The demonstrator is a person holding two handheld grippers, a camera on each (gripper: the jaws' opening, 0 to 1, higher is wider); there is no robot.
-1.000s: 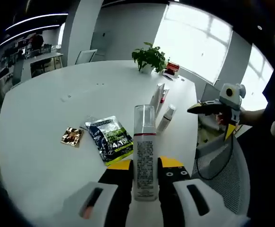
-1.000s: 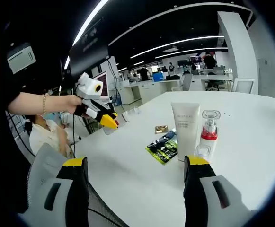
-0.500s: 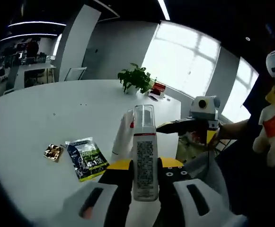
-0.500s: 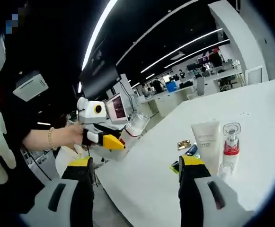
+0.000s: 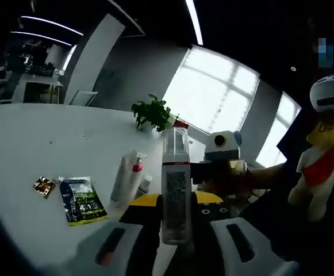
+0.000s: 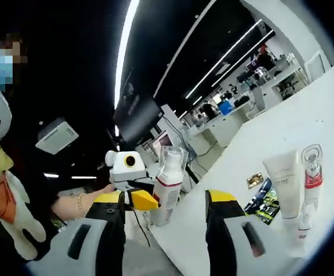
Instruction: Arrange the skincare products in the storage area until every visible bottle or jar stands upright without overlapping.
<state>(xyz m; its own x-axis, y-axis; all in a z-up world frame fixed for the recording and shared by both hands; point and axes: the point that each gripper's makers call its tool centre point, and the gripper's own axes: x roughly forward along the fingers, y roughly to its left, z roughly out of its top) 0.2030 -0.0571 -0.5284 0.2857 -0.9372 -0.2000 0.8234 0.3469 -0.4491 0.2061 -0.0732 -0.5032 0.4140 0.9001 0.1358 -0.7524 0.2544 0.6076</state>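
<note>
The clear-capped bottle (image 5: 175, 184) is being held upright between the jaws of the left hand-held gripper (image 5: 175, 210), which is clamped on its lower body. Over the last second it is being carried off the bench (image 5: 46, 144) and toward the near edge: a second ago the bench top lay beneath it, whereas now it is seen raised in front of the window. In the right gripper view the same bottle (image 6: 168, 187) is being shown aloft, beside the bench edge, in the left hand-held gripper (image 6: 141, 198).

The right hand-held gripper (image 6: 165, 213) is being held wide open, with nothing between its jaws.

On the bench, a white tube (image 6: 286, 184) and a red-collared pump bottle (image 6: 309, 178) are standing upright, just beside each other, with a green sachet (image 5: 80, 198) and a small gold packet (image 5: 42, 186) lying to their left.

Judged from this, the bottle is being repositioned rather than placed; it is still to be set down upright, apart from the others.
</note>
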